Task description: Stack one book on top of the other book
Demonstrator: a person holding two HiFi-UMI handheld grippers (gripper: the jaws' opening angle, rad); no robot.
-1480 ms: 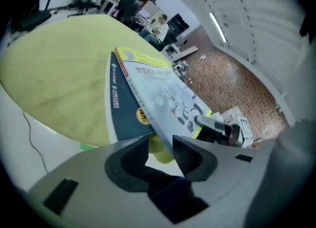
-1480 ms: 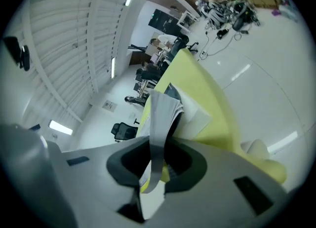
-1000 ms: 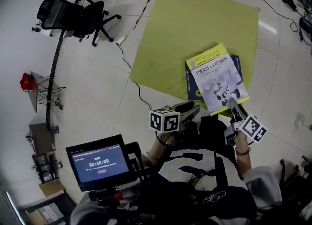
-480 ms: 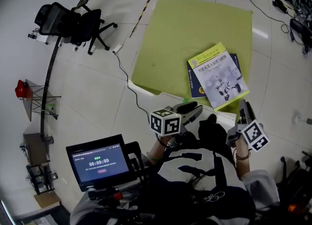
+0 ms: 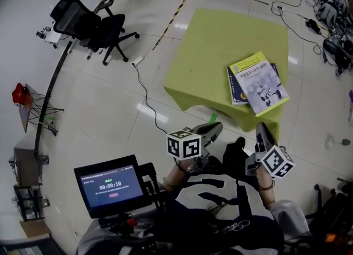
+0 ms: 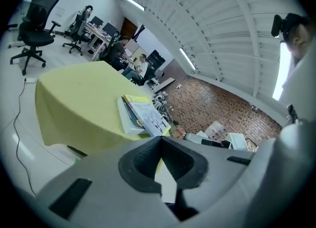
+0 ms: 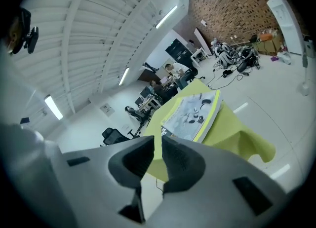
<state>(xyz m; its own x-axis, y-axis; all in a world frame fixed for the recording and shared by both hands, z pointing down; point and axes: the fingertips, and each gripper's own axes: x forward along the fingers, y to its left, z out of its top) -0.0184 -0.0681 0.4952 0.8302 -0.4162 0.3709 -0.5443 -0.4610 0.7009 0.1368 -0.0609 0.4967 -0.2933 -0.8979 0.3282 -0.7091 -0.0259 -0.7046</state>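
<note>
Yellow book (image 5: pixel 259 85): was laid on blue book (image 5: pixel 233 91), on the surface (image 5: pixel 220 44).
Left hand-held gripper (image 5: pixel 212 129): pressed together, empty.
Right hand-held gripper (image 5: pixel 260 131): just been closing, narrowly apart, empty.
Pull-back: task judged done; books best left untouched.

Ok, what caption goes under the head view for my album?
White-and-yellow book stacked on a blue book, near the edge of a yellow-green table.

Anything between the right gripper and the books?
Nothing visible. The right gripper, whose jaws have just been closing on nothing, faces the top book across open air; it already lies on the lower book.
</note>
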